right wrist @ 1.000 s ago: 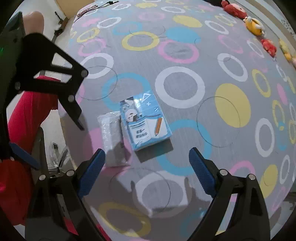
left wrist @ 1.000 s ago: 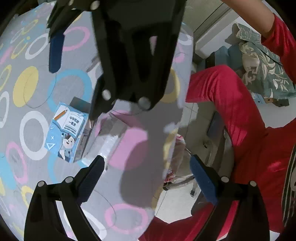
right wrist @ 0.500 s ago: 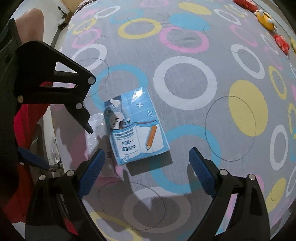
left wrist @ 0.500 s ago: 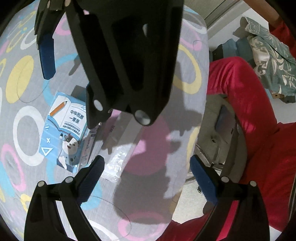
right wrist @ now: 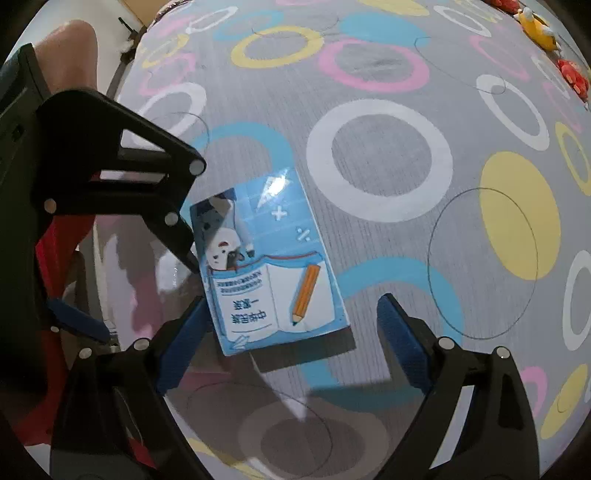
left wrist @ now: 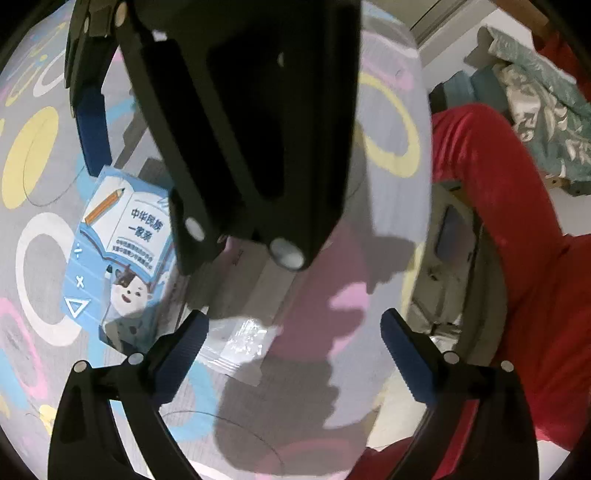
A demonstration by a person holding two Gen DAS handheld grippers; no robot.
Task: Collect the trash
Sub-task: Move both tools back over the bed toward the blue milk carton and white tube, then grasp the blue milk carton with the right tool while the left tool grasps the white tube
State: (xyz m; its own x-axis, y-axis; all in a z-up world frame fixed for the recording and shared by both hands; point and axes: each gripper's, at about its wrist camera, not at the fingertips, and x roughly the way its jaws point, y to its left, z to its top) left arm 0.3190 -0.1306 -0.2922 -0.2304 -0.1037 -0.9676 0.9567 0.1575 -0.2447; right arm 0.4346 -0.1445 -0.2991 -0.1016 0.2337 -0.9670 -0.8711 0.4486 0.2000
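A blue carton (right wrist: 266, 273) printed with a book and pencil lies flat on the grey ring-patterned tablecloth (right wrist: 380, 162). My right gripper (right wrist: 293, 343) is open just above it, and the carton's near end sits between its blue pads. Beside the carton (left wrist: 118, 243) lies a clear plastic wrapper (left wrist: 240, 339), near the table's edge. My left gripper (left wrist: 293, 358) is open over the wrapper, whose corner reaches toward the left pad. The right tool's black body (left wrist: 251, 129) covers the wrapper's far part.
The table edge runs just right of the wrapper. Past it are a person's red-clad leg (left wrist: 498, 184) and a pale object on the floor (left wrist: 454, 277). Patterned fabric (left wrist: 546, 110) lies further off. Small yellow (right wrist: 535, 26) and red toys (right wrist: 570, 74) sit at the far table edge.
Both grippers have come lower and closer. The carton now sits between the right pads, and the wrapper has slid down the left view toward the left pads. Both stay open.
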